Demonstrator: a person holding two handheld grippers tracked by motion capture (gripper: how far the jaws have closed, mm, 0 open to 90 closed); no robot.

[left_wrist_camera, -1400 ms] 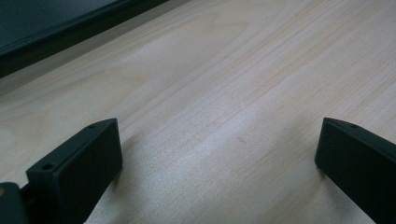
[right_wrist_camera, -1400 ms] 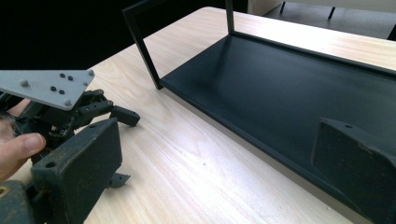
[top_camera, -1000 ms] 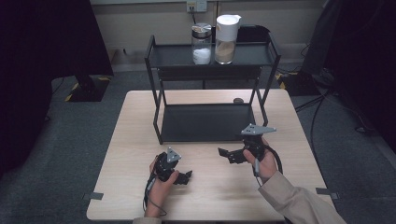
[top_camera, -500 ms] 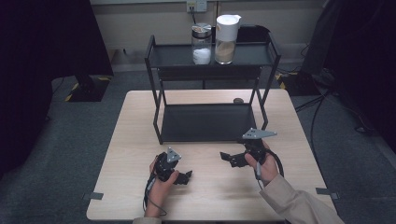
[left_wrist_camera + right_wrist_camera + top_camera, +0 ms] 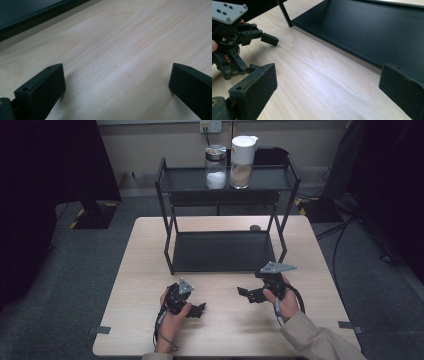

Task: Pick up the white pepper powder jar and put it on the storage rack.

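Both of your grippers rest empty on the pale wooden tabletop (image 5: 150,250), in front of the black two-tier metal shelf rack (image 5: 225,251), so the step in hand looks like setting up a first reach. Do it well by lifting before you travel: the rack's lower tray has a raised front rim, and a low approach would likely catch it.

Your left gripper (image 5: 196,310) sits in front of the rack's left front leg, well apart from it, its fingers (image 5: 42,90) spread wide with nothing but bare wood between them. Your left hand (image 5: 172,317) grips it from behind, pointing it right, toward the other tool.

Your right gripper (image 5: 246,295) lies in front of the rack's right front leg, nearer the rim, fingers (image 5: 253,92) likewise wide apart and holding nothing, angled left toward its partner. Your right hand (image 5: 285,300) cradles it from the outer side.

On the rack's top shelf stand a clear glass jar with white powder (image 5: 216,167) and, just beside it, a white-lidded jar of tan grains (image 5: 242,162). Both are well beyond your grippers, so I judge you'll need a high, long reach.
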